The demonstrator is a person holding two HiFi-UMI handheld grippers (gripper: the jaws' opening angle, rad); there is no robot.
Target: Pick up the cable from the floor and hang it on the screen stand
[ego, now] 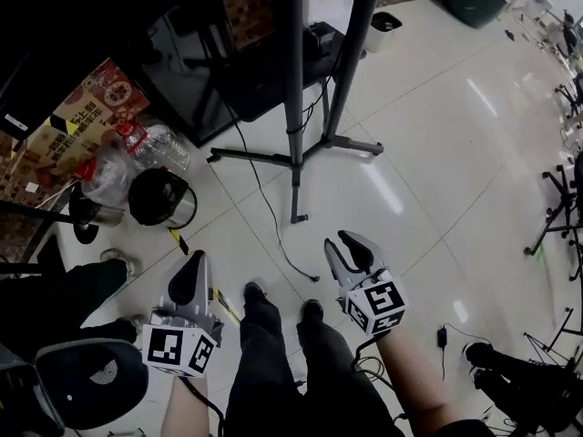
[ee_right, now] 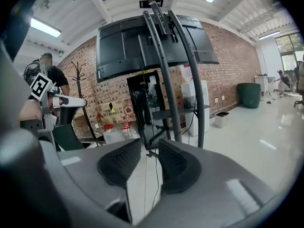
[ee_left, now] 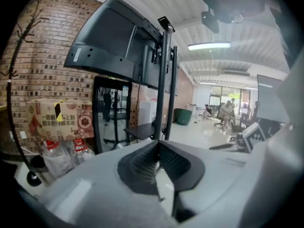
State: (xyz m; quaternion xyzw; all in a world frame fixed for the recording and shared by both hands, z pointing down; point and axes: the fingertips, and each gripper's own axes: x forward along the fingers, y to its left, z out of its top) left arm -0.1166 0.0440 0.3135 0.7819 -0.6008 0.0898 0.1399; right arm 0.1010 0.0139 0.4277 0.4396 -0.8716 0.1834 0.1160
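Observation:
A thin black cable (ego: 266, 209) runs from the screen stand (ego: 293, 80) down across the white floor tiles and ends near my shoes. The stand's two dark poles carry a black screen (ee_right: 142, 46). My right gripper (ego: 340, 241) hovers above the floor just right of the cable's end, open, with nothing between its pads. Through that gap, the right gripper view shows the cable (ee_right: 156, 175) on the floor. My left gripper (ego: 189, 262) is held low at the left, apart from the cable, its jaws shut and empty. The left gripper view faces the stand (ee_left: 164, 80).
A printed cardboard box (ego: 86, 107), water bottles (ego: 159, 144) and a black pot (ego: 162, 197) crowd the floor at the left. A dark chair (ego: 86, 381) sits at the lower left. Tripod legs (ego: 556, 208) and a small adapter (ego: 442, 337) lie at the right.

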